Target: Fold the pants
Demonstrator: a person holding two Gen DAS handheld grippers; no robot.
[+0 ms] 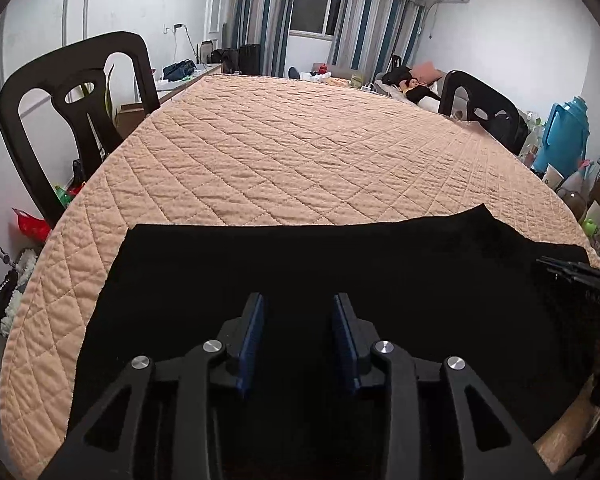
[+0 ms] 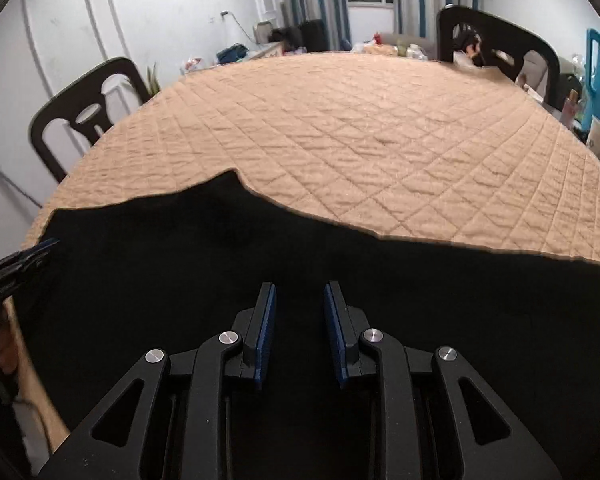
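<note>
Black pants (image 1: 300, 256) lie flat along the near edge of the quilted peach table cover (image 1: 284, 152). They also show in the right wrist view (image 2: 260, 240), where their far edge rises to a small peak. My left gripper (image 1: 299, 300) hovers over the pants, open and empty. My right gripper (image 2: 300, 290) hovers over them too, open and empty. Each gripper shows at the other view's edge: the right one (image 1: 576, 270), the left one (image 2: 20, 260).
Black plastic chairs stand at the table's left side (image 1: 76, 112) and far right (image 1: 484, 108). A blue thermos jug (image 1: 566, 136) and clutter sit off the right edge. A sofa with a person lying on it (image 1: 412, 88) is beyond the table.
</note>
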